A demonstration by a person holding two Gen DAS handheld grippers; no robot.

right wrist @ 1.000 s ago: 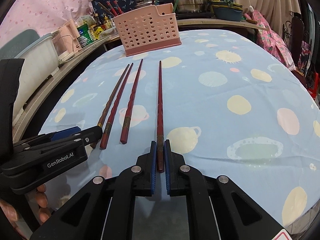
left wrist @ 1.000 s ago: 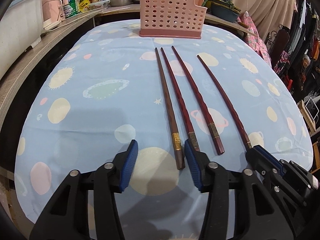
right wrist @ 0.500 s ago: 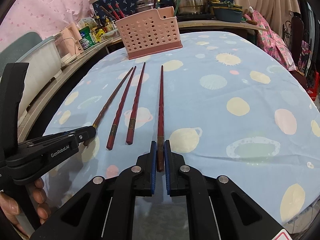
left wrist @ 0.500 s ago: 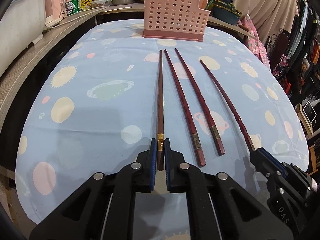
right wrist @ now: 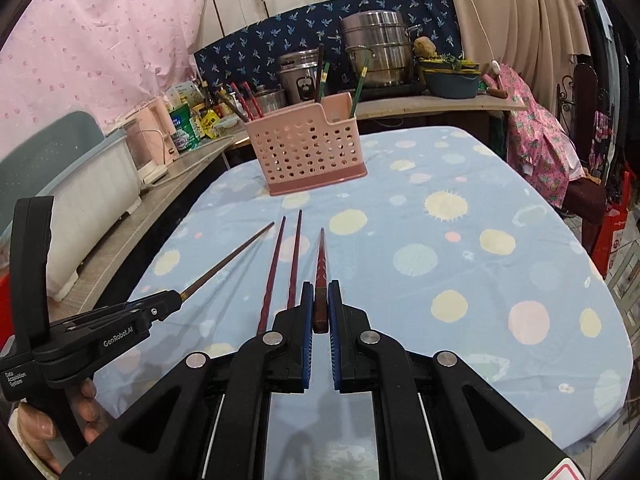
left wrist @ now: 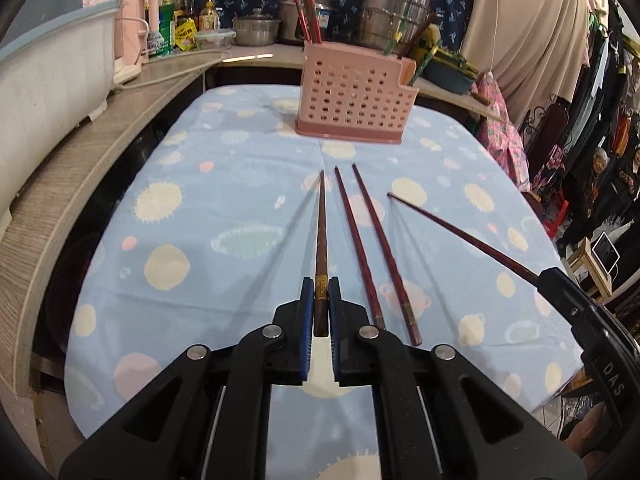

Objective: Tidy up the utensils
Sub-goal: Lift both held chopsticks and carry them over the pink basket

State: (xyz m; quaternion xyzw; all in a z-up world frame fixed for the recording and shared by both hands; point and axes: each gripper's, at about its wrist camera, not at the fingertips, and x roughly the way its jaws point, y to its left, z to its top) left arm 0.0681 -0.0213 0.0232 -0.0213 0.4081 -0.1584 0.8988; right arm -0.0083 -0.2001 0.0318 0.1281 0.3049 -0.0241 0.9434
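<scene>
My left gripper [left wrist: 321, 300] is shut on the thick end of a brown chopstick [left wrist: 321, 232], lifted above the cloth and pointing at the pink perforated utensil basket [left wrist: 352, 100]. My right gripper [right wrist: 320, 304] is shut on a dark red chopstick [right wrist: 321, 256], also lifted. That chopstick shows in the left wrist view [left wrist: 460, 236], slanting up from the right gripper. Two red chopsticks [left wrist: 376, 252] lie side by side on the table between the held ones. The basket [right wrist: 308, 148] stands at the table's far end and holds several utensils.
The table has a blue spotted cloth [left wrist: 224, 200]. A wooden counter [left wrist: 80, 168] with a white tub, bottles and pots runs along the left and back. Steel pots [right wrist: 376, 48] stand behind the basket. Clothes and a chair are to the right.
The left gripper closed on the brown chopstick, then both grippers lifted their chopsticks off the cloth. The views now sit higher and more level.
</scene>
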